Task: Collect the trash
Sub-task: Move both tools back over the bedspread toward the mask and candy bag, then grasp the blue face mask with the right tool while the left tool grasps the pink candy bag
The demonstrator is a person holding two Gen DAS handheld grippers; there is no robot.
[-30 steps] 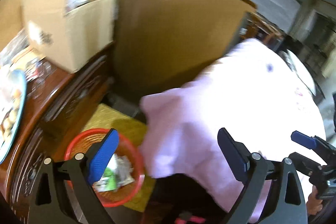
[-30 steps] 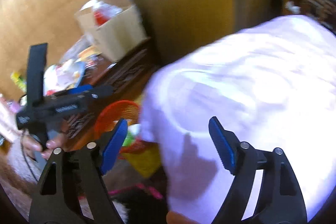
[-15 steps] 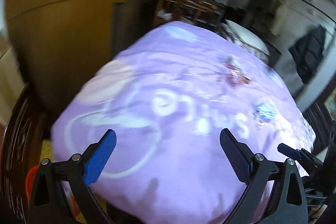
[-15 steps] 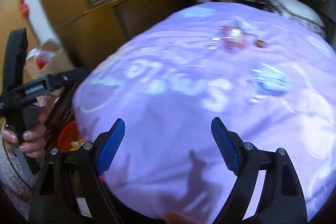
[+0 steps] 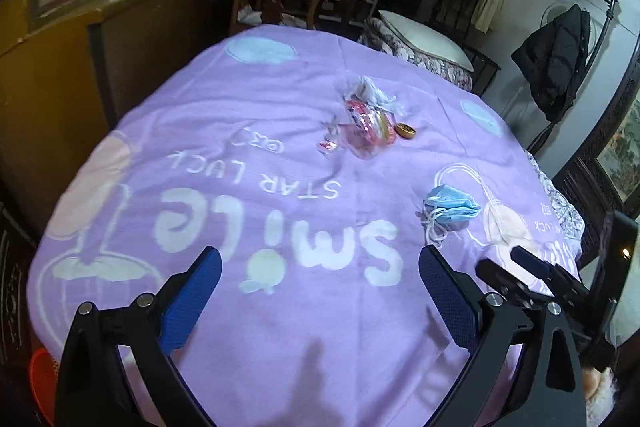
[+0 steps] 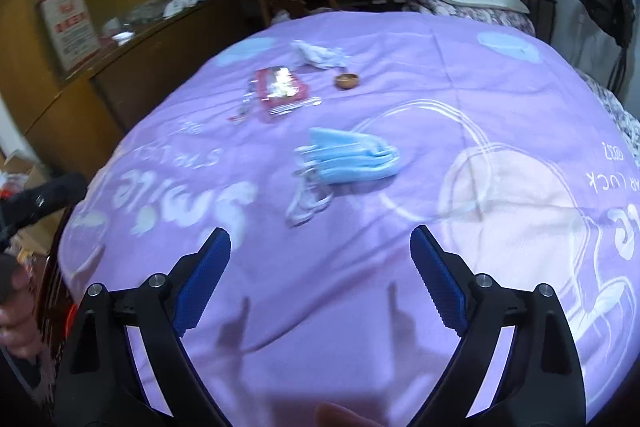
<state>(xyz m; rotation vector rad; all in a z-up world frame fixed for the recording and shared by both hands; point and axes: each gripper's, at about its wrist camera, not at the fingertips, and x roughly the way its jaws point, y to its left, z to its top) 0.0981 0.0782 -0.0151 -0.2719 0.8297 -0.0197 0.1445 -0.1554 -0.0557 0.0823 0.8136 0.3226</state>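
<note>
Brightness: the purple blanket (image 5: 280,155) was evenly lit from overhead; the room behind it stayed dim.
Shadows: my left gripper (image 5: 320,301) threw a soft dark patch on the blanket just ahead of it; my right gripper (image 6: 320,277) cast two thin finger shadows near the bottom of its view.
Glare: the red wrapper (image 6: 280,89) flashed white on its foil.
Blur: the left side of my right view smeared, its lettering unreadable; the blue mask (image 6: 352,159) looked slightly soft.
Distortion: the fisheye bulged the bed into a dome, and the corners went black.
</note>
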